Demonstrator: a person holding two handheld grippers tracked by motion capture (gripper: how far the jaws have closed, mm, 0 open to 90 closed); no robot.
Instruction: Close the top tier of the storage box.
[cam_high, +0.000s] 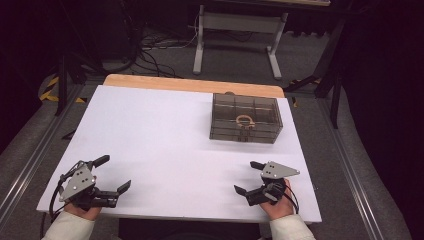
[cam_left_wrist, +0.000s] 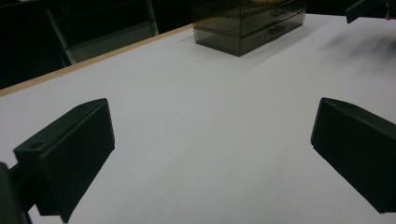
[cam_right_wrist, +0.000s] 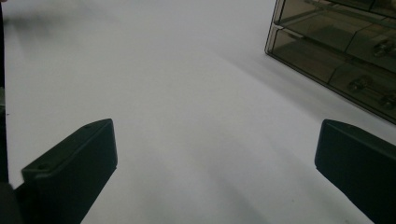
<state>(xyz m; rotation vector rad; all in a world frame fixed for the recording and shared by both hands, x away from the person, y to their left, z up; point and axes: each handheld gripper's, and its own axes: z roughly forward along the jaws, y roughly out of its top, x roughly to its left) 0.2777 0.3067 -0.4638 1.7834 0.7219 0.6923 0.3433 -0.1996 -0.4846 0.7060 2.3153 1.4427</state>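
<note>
Smoked drawer box (cam_high: 246, 119) sits well ahead of our right claw (cam_high: 249, 177); both claws released, left claw (cam_high: 113, 172) too — reach first.

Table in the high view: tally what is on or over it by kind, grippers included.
Drawer box: 1
Ring on top of the box: 1
Grippers, jaws apart: 2, left gripper, right gripper
Total: 4
</note>
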